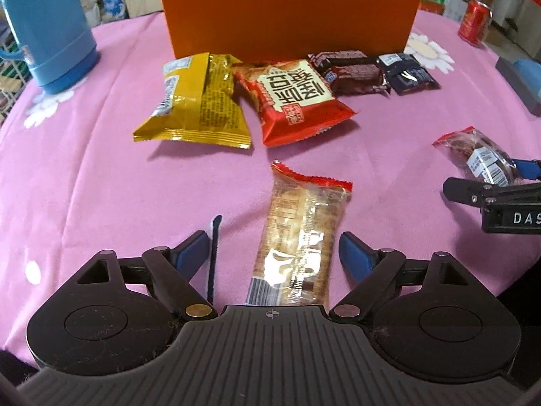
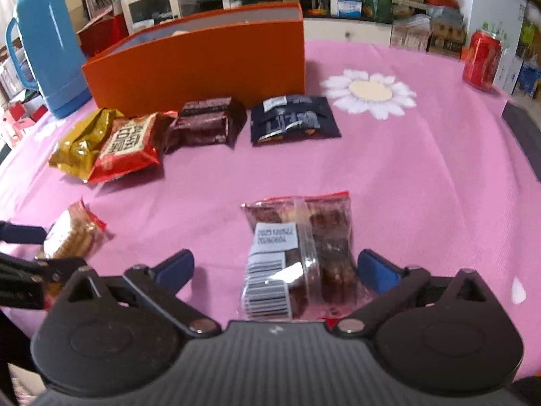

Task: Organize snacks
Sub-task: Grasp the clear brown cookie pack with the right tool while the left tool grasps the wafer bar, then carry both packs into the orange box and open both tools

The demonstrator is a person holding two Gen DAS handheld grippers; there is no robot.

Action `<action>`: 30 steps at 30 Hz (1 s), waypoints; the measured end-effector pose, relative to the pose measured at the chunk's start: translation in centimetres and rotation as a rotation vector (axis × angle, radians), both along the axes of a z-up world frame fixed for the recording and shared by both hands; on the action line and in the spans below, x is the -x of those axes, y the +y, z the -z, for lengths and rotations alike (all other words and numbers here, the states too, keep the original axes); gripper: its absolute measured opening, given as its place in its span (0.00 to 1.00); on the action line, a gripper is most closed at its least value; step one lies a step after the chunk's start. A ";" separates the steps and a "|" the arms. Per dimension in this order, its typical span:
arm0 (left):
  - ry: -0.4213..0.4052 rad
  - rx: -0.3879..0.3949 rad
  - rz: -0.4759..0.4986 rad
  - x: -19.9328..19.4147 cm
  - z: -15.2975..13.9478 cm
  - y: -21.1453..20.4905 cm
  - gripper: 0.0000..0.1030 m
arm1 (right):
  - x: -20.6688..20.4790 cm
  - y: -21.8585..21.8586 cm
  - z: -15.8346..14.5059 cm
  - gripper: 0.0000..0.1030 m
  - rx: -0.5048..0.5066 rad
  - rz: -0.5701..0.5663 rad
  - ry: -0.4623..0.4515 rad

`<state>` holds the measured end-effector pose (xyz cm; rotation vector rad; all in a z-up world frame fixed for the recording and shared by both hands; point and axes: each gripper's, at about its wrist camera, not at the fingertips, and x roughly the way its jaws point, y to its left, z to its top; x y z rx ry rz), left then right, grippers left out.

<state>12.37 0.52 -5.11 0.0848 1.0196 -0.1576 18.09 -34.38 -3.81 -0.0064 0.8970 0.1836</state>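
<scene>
My left gripper (image 1: 272, 247) is open around a clear cracker pack with a red end (image 1: 299, 240), which lies on the pink cloth between the blue fingers. My right gripper (image 2: 275, 267) is open around a clear pack of dark snacks with a barcode label (image 2: 299, 253). An orange box (image 1: 290, 20) stands at the back, with some snacks inside. In front of it lie a yellow bag (image 1: 196, 101), a red bag (image 1: 294, 98), a brown pack (image 1: 351, 71) and a dark navy pack (image 1: 407, 72).
A blue thermos jug (image 1: 44, 27) stands at the back left. A red can (image 1: 475, 22) stands at the back right. A grey block (image 1: 522, 77) lies at the right edge of the table. The cloth has white daisy prints (image 2: 370, 93).
</scene>
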 end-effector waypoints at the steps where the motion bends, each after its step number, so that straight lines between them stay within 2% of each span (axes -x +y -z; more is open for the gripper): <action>1: -0.001 0.002 -0.003 0.0 0.0 0.1 0.64 | 0.0 0.1 0.2 0.99 0.013 0.000 -0.010; 3: -0.002 0.001 -0.005 0.0 0.0 0.1 0.64 | 0.1 0.4 0.4 0.99 0.045 0.001 -0.025; 8: -0.007 0.001 -0.004 0.0 0.1 0.2 0.68 | 0.9 0.3 0.8 0.99 0.041 0.014 -0.082; 12: -0.006 0.000 -0.006 0.1 0.1 0.1 0.68 | -0.3 0.2 0.2 0.99 0.038 0.008 -0.011; 14: -0.007 -0.001 -0.005 0.2 0.1 0.0 0.66 | -0.2 -0.2 -0.1 0.99 -0.014 0.004 -0.020; 15: -0.011 0.000 -0.001 0.3 0.0 0.0 0.63 | -0.1 -0.3 0.0 0.99 -0.027 0.007 -0.020; 17: -0.023 0.003 0.009 0.7 -0.1 -0.1 0.54 | 0.2 0.0 0.3 0.99 0.014 0.004 -0.021; 18: -0.036 0.006 0.022 0.9 -0.2 -0.3 0.35 | 0.4 0.2 0.4 0.98 0.045 -0.013 -0.023; 19: -0.051 0.011 0.042 1.2 -0.4 -0.5 0.07 | 0.6 0.3 0.3 0.96 0.041 -0.024 -0.026; 20: -0.055 0.007 0.060 1.3 -0.5 -0.7 0.06 | 0.8 0.3 0.1 0.84 0.041 -0.033 -0.022; 21: -0.048 0.007 0.070 1.3 -0.6 -0.8 0.06 | 1.0 0.4 -0.3 0.57 0.045 -0.051 -0.034; 24: -0.035 0.035 0.070 1.5 -0.8 -0.7 0.05 | 1.0 0.0 -1.3 0.57 -0.036 -0.082 0.000; 27: -0.051 0.072 0.063 2.1 -1.9 -0.3 0.05 | 1.8 0.3 -2.0 0.57 -0.049 -0.088 -0.014; 30: -0.079 0.084 0.048 1.9 -3.6 0.1 0.06 | 1.9 -0.2 -3.1 0.57 -0.127 -0.071 -0.022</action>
